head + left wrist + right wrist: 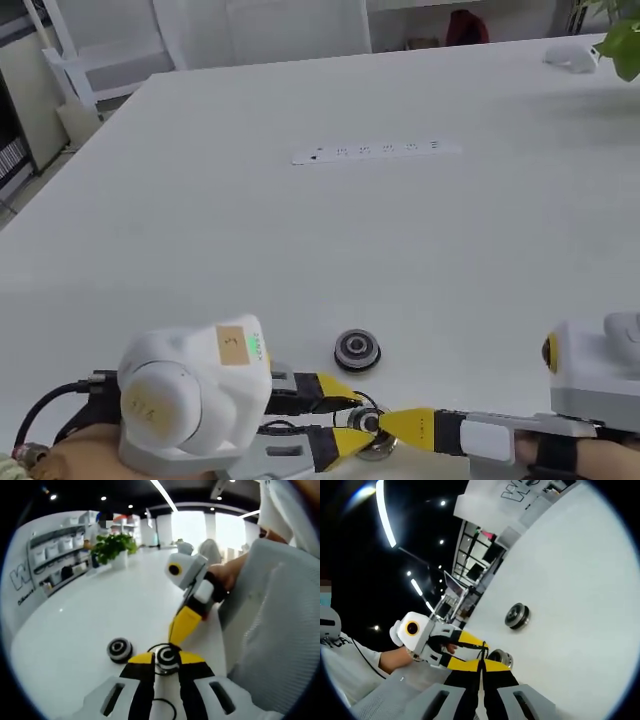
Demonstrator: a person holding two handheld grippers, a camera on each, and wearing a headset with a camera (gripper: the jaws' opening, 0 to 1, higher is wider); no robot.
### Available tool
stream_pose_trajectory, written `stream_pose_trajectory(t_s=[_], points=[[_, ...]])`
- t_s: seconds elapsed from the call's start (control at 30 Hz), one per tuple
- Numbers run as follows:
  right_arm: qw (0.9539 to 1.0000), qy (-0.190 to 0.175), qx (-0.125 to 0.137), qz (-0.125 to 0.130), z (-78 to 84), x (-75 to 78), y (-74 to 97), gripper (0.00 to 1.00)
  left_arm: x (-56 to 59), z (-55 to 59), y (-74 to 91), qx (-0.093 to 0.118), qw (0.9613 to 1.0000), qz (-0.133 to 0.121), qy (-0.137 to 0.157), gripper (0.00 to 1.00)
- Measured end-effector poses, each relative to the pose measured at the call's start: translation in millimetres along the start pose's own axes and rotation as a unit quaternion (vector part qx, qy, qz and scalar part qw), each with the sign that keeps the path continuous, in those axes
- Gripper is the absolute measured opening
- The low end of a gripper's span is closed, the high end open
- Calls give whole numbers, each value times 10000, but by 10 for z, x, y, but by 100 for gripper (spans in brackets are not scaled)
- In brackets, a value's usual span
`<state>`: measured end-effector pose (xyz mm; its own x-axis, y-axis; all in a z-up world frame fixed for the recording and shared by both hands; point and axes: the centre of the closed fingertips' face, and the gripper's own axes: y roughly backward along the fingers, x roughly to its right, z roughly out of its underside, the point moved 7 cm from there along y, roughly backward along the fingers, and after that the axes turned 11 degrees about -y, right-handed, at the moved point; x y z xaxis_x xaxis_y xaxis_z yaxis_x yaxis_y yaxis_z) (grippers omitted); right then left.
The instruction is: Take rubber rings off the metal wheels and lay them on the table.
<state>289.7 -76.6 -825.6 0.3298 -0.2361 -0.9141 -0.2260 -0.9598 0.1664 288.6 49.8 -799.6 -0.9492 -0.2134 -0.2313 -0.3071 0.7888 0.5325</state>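
At the near edge of the white table (pixel 300 230), we brace one metal wheel (pixel 501 656) between the jaws of the left gripper (pixel 167 661), which are clamped on its sides so it cannot roll or lift. The right gripper (pixel 481 666) comes in from the opposite side, jaws pressed together on what looks like a thin black loop of the rubber ring (pixel 483 649), pinched so it can be peeled off the rim. A second wheel (pixel 356 349) lies flat just beyond, its ring on, within easy reach for its turn.
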Motion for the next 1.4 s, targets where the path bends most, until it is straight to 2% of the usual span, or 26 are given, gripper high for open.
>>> stream_pose_trajectory(t_s=[0.3, 0.37, 0.43, 0.47, 0.57, 0.7, 0.8, 1.0, 1.07, 1.13, 1.27, 1.4], points=[[9999, -102, 116, 57, -29, 19, 34, 0, -6, -133, 145, 12, 9997, 42, -232, 33], [9998, -123, 152, 56, -39, 17, 58, 0, -7, -207, 190, 83, 9998, 107, -170, 36], [9997, -146, 168, 67, -39, 20, 79, 0, -11, -310, 248, 195, 9991, 153, -333, 42], [9997, -150, 154, 88, -27, 25, 91, 0, -25, -357, 284, 235, 9991, 103, -337, 44], [9997, -184, 79, 162, 27, 27, 142, 0, -53, -406, 365, 267, 9993, 43, -261, 48], [9993, -294, 238, 82, 23, -26, 203, 0, -66, -416, 486, 249, 9992, -92, -288, 55], [9982, -462, 375, -52, 2, -47, 304, 0, -72, -386, 610, 128, 9995, -181, -208, 60], [9971, -542, 542, -1, 92, -96, 460, 0, -94, -293, 946, 9, 9984, -562, -68, 66], [9971, -493, 576, 65, 105, -106, 512, 0, -118, -235, 1068, -78, 9967, -806, -71, 67], [9968, -473, 627, 121, 97, -112, 550, 0, -140, -173, 1181, -173, 9946, -1018, 56, 67], [9964, -296, 759, 218, 37, -174, 643, 0, -140, -91, 1395, -270, 9911, -1296, 159, 68], [9969, -88, 731, 271, -25, -247, 693, 0, -120, -45, 1545, -328, 9880, -1482, 269, 68]])
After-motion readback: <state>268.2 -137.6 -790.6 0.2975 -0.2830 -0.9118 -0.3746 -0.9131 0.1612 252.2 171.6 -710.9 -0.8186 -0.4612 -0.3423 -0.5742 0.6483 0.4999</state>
